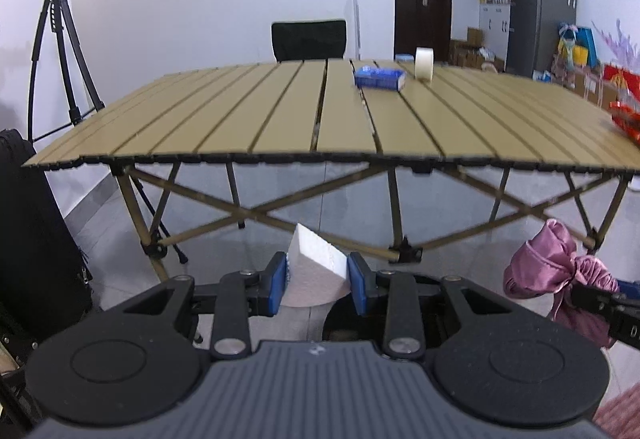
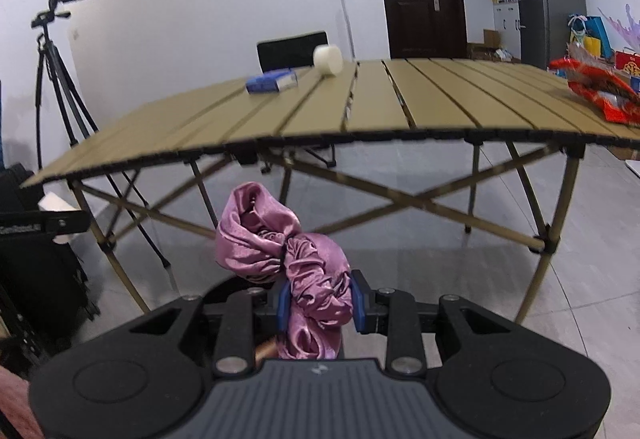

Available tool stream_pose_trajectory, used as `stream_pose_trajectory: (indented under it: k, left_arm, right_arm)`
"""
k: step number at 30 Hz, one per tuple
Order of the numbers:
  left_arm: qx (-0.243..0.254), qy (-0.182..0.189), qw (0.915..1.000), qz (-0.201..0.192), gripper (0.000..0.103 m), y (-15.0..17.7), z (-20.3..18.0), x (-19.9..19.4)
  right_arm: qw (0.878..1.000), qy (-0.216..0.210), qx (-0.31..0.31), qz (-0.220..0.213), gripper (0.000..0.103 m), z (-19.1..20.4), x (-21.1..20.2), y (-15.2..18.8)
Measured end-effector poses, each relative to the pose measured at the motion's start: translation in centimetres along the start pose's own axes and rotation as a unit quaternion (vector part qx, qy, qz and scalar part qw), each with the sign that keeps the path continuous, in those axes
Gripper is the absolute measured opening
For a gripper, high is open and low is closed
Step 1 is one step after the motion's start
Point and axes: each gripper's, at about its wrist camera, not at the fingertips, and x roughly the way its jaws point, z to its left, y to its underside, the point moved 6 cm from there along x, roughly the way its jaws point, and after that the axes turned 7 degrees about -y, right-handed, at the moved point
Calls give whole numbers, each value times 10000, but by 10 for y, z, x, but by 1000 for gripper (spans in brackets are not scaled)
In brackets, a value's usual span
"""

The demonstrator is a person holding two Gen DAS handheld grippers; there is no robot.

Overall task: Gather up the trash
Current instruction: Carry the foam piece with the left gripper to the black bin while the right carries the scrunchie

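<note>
Foam, a white crumbly wedge [image 1: 316, 267], sits pinched in my left gripper [image 1: 317, 285]. My right gripper [image 2: 320, 301] squeezes slippery bunched pink cloth [image 2: 288, 251]; I think it could slide out below the slatted tan table [image 1: 280, 111].

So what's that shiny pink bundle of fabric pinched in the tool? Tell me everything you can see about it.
The crumpled pink satin cloth looks glossy and thin, bunched into soft folds, with what seems a gathered, ruffled edge. The right gripper is shut on its lower part, blue pads pressing both sides; the upper part bulges out to the left above the fingers and a tail hangs below. It is held in the air in front of the tan slatted folding table, below tabletop height, touching nothing else. The left wrist view shows it at the right.
</note>
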Motion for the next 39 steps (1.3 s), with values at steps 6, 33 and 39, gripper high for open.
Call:
stream_pose_trajectory:
  k: [6, 33, 39]
  left_arm:
    - [177, 9, 9991, 377, 33, 25, 3, 14]
    - [-75, -1, 9852, 1710, 33, 50, -8, 76]
    - [-5, 94, 9843, 1762, 33, 45, -28, 80]
  right_arm:
    - [9993, 243, 83, 261, 29, -18, 10, 20]
    - [9886, 936, 914, 748, 29, -87, 32, 50]
    - [9861, 1063, 1027, 761, 29, -100, 31, 54]
